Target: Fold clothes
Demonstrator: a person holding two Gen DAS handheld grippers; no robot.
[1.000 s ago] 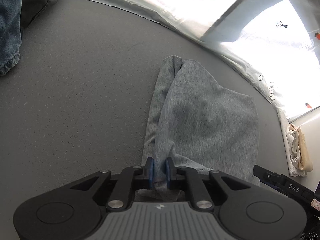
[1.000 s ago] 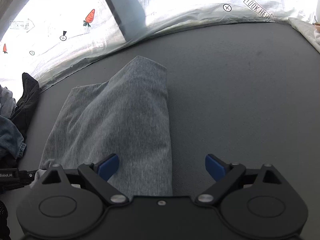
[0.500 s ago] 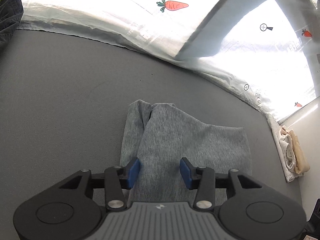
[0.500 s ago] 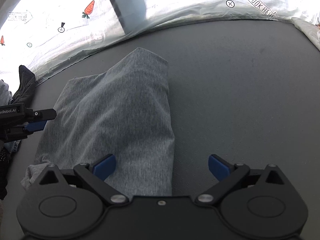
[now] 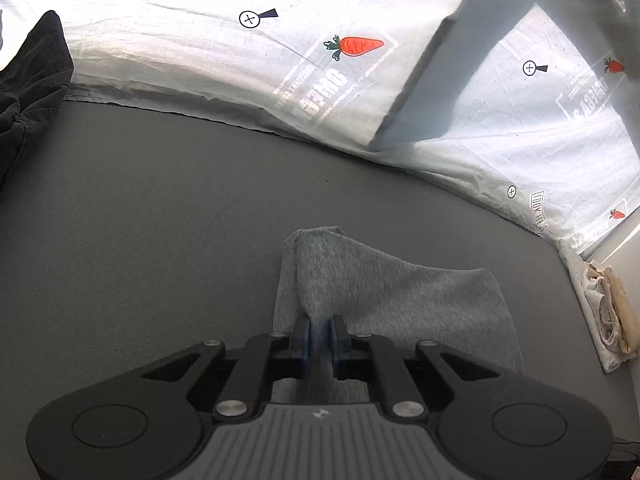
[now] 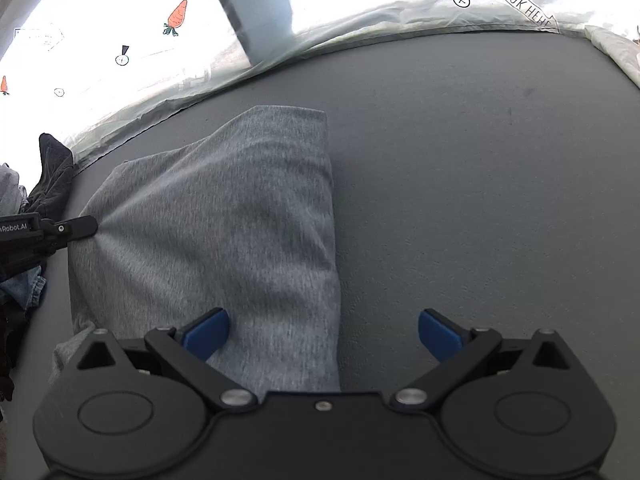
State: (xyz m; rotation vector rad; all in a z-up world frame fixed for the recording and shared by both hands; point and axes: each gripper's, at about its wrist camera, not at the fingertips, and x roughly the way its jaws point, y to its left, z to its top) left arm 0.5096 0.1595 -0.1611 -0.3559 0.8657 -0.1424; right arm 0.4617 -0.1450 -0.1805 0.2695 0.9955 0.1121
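The grey garment (image 6: 224,220) lies partly folded on the dark table (image 6: 460,160), near the far edge by the carrot-printed sheet (image 5: 280,60). The left tool (image 5: 319,336) has just been closing and now pinches a tuft of cloth at the garment's left side, pulling radiating creases. The right tool (image 6: 322,330) hangs spread wide over the near right edge, gripping nothing. To fold well, it should pinch that edge, then both lift evenly.
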